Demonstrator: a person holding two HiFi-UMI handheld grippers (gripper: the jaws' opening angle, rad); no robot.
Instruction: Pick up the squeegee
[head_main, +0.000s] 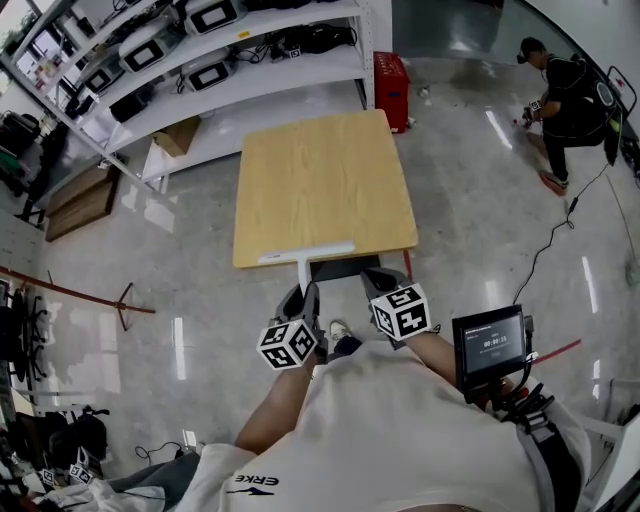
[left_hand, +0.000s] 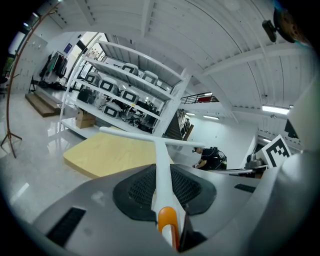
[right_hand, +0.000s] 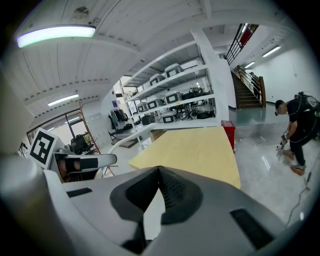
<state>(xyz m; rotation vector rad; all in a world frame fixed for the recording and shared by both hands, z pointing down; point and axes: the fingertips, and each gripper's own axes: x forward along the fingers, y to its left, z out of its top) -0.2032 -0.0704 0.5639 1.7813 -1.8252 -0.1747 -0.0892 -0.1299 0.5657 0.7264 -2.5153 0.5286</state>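
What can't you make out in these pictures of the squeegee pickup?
Head view: where the left gripper meets the squeegee handle, covered by the gripper's own body.
Left gripper view: the handle's orange end, cut off by the bottom edge.
Head view: the monitor readout, too small to read.

One squeegee (head_main: 305, 253), one table (head_main: 320, 170), two tools (head_main: 303, 298) (head_main: 383, 283)

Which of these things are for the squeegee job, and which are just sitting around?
For the job:
- the white squeegee, held by its handle in the fingers of the left gripper

Just lying about:
- the wooden table
- the red box
- the cardboard box
- the shelves
- the person across the room
- the empty right gripper
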